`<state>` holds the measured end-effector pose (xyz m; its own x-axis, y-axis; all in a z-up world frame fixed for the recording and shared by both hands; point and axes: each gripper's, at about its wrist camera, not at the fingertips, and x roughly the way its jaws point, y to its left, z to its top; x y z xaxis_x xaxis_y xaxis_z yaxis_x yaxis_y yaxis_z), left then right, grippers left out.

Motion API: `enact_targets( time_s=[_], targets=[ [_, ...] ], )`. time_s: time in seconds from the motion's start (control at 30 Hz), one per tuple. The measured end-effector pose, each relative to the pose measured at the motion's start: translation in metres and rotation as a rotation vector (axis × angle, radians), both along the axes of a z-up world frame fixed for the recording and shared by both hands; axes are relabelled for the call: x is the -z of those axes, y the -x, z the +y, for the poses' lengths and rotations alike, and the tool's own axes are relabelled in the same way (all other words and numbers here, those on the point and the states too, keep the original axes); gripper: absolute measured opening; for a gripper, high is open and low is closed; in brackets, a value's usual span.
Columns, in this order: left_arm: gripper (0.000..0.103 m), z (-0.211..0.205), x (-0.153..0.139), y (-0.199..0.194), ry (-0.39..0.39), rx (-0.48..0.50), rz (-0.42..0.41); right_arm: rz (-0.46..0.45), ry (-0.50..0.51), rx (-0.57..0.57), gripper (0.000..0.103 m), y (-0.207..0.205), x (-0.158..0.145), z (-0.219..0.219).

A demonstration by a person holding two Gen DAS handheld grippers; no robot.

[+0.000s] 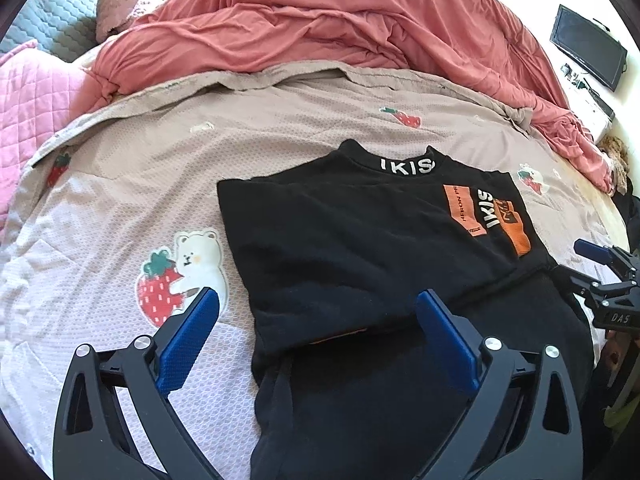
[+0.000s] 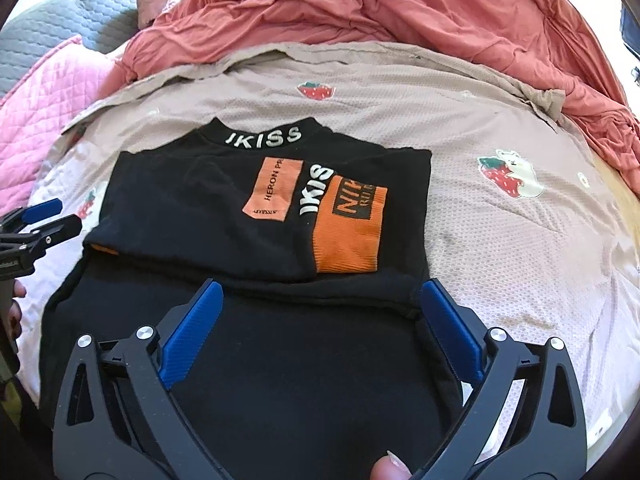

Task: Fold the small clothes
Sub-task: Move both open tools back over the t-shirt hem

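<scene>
A black shirt [image 1: 360,240] with orange patches and white "IKISS" lettering lies flat on the beige strawberry-print sheet [image 1: 120,200], collar at the far side. Its sides are folded in over the front, and the hem end spreads toward me. My left gripper [image 1: 318,300] hovers open over the shirt's near left edge, one finger above the sheet, nothing between the pads. My right gripper [image 2: 320,286] stands open above the shirt [image 2: 200,200], just before the folded layer's near edge, holding nothing. Each gripper shows at the side of the other's view: the right gripper [image 1: 580,264] and the left gripper [image 2: 64,214].
A bunched coral-red duvet [image 1: 320,20] fills the far side of the bed. A pink quilted cover [image 1: 32,100] and a grey quilt [image 1: 56,12] lie far left. A dark monitor [image 1: 588,48] stands off the bed at far right. A person's fingertip [image 2: 388,468] shows at the bottom edge.
</scene>
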<state>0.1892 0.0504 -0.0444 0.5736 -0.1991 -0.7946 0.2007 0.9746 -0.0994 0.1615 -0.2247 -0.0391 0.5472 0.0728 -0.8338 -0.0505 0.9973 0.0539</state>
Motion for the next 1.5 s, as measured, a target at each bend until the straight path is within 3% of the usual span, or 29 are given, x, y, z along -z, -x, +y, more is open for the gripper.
enact_targets(
  time_s=[0.13, 0.4, 0.57, 1.03, 1.27, 1.5],
  targets=[
    [0.098, 0.003, -0.008, 0.011, -0.031, -0.022, -0.032, -0.019, -0.004, -0.004, 0.094, 0.007, -0.009, -0.003],
    [0.098, 0.016, -0.026, 0.036, 0.012, -0.081, -0.061, -0.046, -0.007, -0.006, 0.094, 0.026, -0.027, -0.012],
    [0.098, 0.023, -0.034, 0.063, -0.009, -0.102, -0.089, -0.082, -0.016, 0.019, 0.094, 0.042, -0.042, -0.026],
    [0.098, 0.055, -0.038, 0.121, 0.008, -0.168, -0.015, -0.110, -0.055, 0.094, 0.094, 0.083, -0.059, -0.067],
    [0.098, 0.068, -0.039, 0.136, -0.009, -0.206, 0.006, -0.090, -0.102, 0.136, 0.094, 0.100, -0.058, -0.089],
    [0.098, 0.062, -0.033, 0.152, -0.019, -0.185, 0.040, -0.033, -0.144, 0.153, 0.094, 0.115, -0.052, -0.104]
  ],
)
